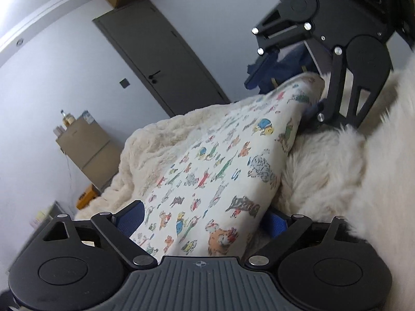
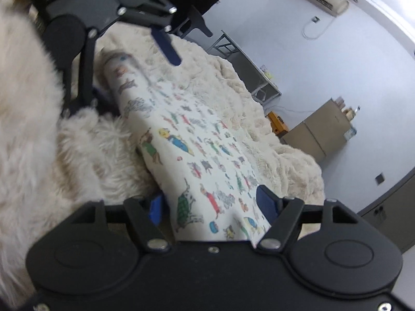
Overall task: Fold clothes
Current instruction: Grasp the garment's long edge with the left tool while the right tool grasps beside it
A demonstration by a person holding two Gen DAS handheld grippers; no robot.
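Two grippers face each other across a white garment printed with cartoon animals, which lies draped over a cream fuzzy blanket on the bed. Seen from the left wrist, the left gripper has its blue pads spread, with the near edge of the garment lying between them; whether either pad presses the cloth I cannot tell. At about one o'clock the right gripper stands at the garment's far end. From the right wrist its jaws are spread wide (the cloth lies loosely between the blue pads). A grey door stands at eleven o'clock.
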